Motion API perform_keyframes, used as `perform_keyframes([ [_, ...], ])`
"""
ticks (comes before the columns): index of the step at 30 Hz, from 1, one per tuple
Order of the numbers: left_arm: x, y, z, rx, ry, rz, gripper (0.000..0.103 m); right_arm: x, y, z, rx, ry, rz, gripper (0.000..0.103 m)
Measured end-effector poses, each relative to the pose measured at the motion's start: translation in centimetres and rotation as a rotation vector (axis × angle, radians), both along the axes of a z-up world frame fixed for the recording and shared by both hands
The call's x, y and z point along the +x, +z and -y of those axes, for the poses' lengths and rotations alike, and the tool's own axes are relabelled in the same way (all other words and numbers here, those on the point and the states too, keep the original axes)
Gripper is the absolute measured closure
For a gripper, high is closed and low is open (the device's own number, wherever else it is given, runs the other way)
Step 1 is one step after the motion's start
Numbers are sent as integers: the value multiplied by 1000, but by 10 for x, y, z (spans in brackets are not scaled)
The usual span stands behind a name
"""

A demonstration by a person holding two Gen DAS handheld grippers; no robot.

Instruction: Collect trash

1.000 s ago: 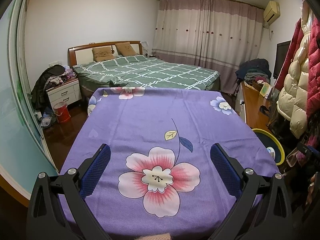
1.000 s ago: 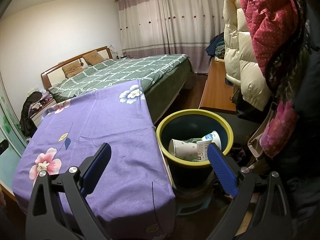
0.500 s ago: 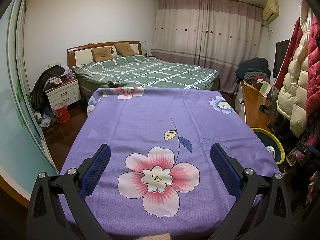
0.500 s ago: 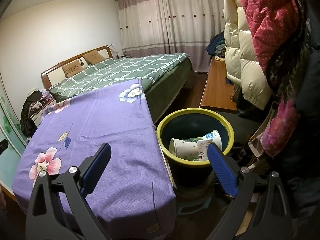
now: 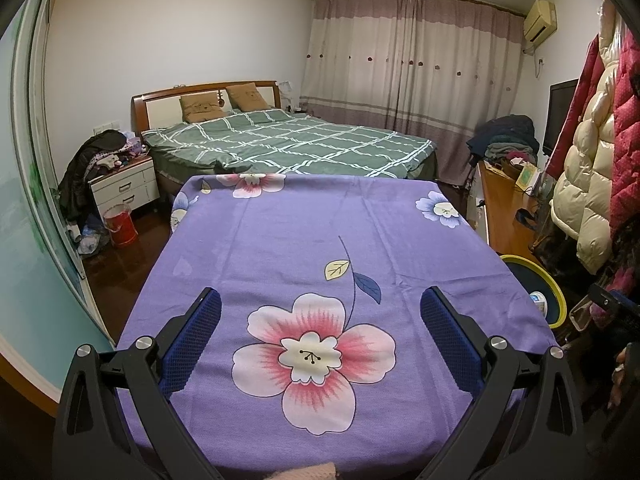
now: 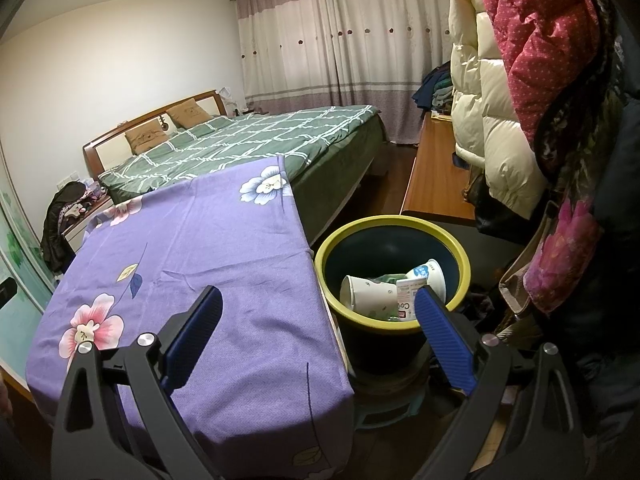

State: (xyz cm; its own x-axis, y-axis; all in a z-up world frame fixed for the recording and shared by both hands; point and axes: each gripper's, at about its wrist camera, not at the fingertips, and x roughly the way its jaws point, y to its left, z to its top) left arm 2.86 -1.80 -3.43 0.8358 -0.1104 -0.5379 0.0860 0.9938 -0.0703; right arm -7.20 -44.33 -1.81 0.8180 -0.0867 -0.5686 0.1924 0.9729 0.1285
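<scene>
Beside the bench, both grippers hang spread and empty.

We see paper cups (image 6: 370, 294) and a carton lying in the yellow-rimmed bin (image 6: 460, 256), just beside the purple floral cloth (image 5: 320, 240). Left gripper (image 5: 320, 312) over bare cloth, right gripper (image 6: 318, 308) near the bin. We judge collecting nearly finished; next, search for remaining trash.
</scene>
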Motion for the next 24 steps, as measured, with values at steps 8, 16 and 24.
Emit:
perform_keyframes([
  [8, 1, 0, 0, -2, -3, -1, 5, 0, 0, -1, 1, 0, -2, 11],
  [16, 2, 1, 1, 0, -2, -1, 5, 1, 0, 2, 2, -1, -2, 11],
  [24, 1, -2, -1, -2, -9, -2, 5, 2, 0, 2, 2, 0, -3, 11],
])
